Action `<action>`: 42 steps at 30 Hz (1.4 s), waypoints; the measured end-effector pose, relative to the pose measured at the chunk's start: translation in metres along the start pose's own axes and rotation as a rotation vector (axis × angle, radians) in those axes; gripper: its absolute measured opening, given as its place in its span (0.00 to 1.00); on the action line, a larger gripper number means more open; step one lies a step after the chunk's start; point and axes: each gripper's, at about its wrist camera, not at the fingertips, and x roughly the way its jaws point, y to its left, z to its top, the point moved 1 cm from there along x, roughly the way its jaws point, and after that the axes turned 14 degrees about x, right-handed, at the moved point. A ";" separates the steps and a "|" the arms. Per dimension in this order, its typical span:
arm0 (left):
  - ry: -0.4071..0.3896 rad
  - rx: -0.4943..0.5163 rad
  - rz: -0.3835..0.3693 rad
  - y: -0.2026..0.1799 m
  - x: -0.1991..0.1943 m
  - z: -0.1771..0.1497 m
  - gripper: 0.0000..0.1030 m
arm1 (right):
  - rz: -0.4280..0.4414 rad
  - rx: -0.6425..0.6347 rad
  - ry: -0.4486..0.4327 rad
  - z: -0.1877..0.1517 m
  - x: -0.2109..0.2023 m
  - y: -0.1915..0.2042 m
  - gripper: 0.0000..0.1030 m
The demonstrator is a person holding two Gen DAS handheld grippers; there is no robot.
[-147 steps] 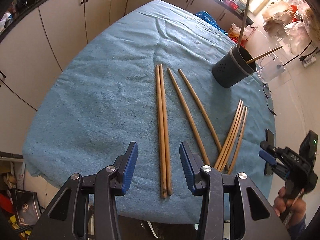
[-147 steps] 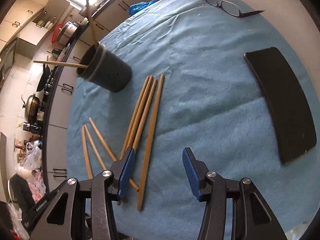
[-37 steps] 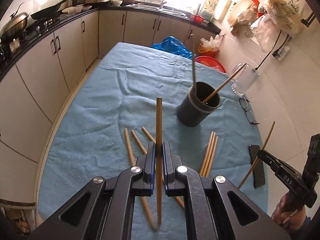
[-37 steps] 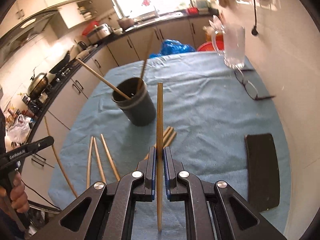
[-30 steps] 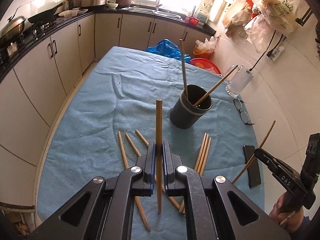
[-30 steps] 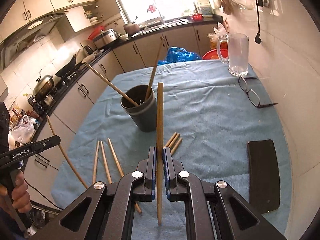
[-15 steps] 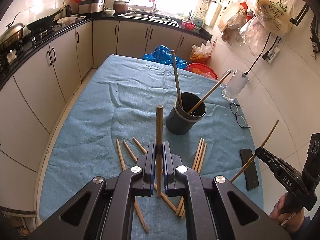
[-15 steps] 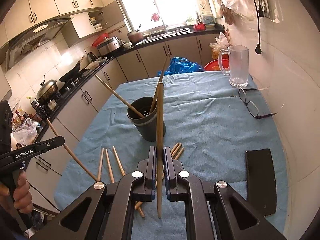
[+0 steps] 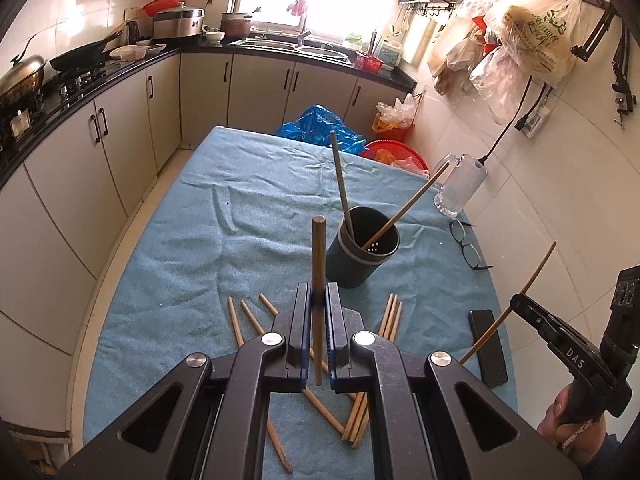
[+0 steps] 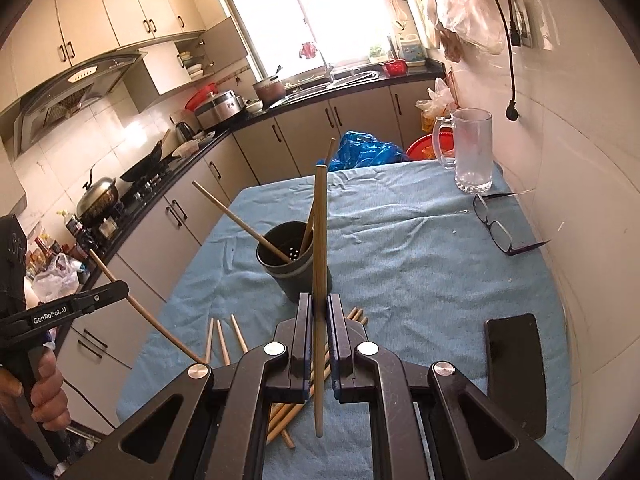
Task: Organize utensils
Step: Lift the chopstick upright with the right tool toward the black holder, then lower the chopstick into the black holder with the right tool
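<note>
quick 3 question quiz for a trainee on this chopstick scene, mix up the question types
1. True or false: each hand-held gripper, left and right, is shut on one chopstick.
2. How many chopsticks already stand in the dark holder? A) none B) two C) five
3. Fill in: the glasses lie on the blue cloth between the glass mug and the black ____.

Key: 1 true; 2 B; 3 phone.
</note>
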 end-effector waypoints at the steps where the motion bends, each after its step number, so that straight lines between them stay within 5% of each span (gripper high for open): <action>1: -0.001 -0.001 -0.002 -0.001 0.000 0.001 0.06 | 0.002 0.004 -0.001 0.001 0.000 0.000 0.07; 25: -0.118 0.028 -0.049 -0.006 -0.020 0.081 0.06 | 0.114 0.128 -0.040 0.084 0.005 0.021 0.07; 42: -0.140 -0.013 -0.021 0.010 0.020 0.151 0.06 | 0.063 0.160 -0.096 0.148 0.050 0.043 0.07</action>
